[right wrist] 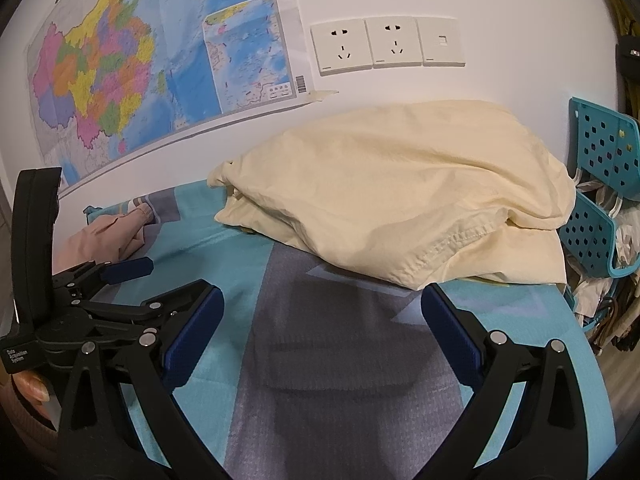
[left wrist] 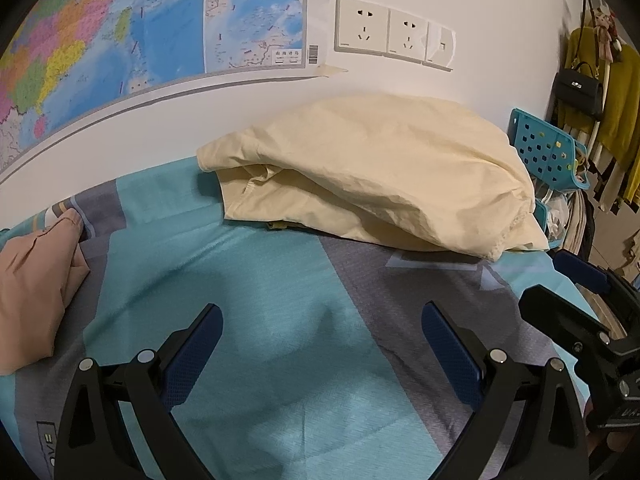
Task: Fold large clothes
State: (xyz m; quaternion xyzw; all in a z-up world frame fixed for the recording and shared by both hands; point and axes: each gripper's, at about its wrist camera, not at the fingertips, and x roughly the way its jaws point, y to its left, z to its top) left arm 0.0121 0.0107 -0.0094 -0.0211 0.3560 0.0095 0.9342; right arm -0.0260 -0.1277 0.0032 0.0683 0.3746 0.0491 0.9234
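Note:
A pale yellow garment (left wrist: pixel 376 168) lies crumpled in a heap at the far side of the bed, against the wall; it also shows in the right wrist view (right wrist: pixel 400 196). A pink garment (left wrist: pixel 36 288) lies bunched at the left of the bed and shows in the right wrist view (right wrist: pixel 108 236) too. My left gripper (left wrist: pixel 320 344) is open and empty above the teal and grey bedsheet (left wrist: pixel 280 264), short of the yellow heap. My right gripper (right wrist: pixel 322 320) is open and empty, close in front of the yellow heap's hem. Each gripper shows at the edge of the other's view.
A map (right wrist: pixel 152 64) and wall sockets (right wrist: pixel 384 42) are on the white wall behind the bed. A teal perforated rack (right wrist: pixel 600 184) stands at the right edge of the bed. Hanging clothes and a black handbag (left wrist: pixel 578 88) are at far right.

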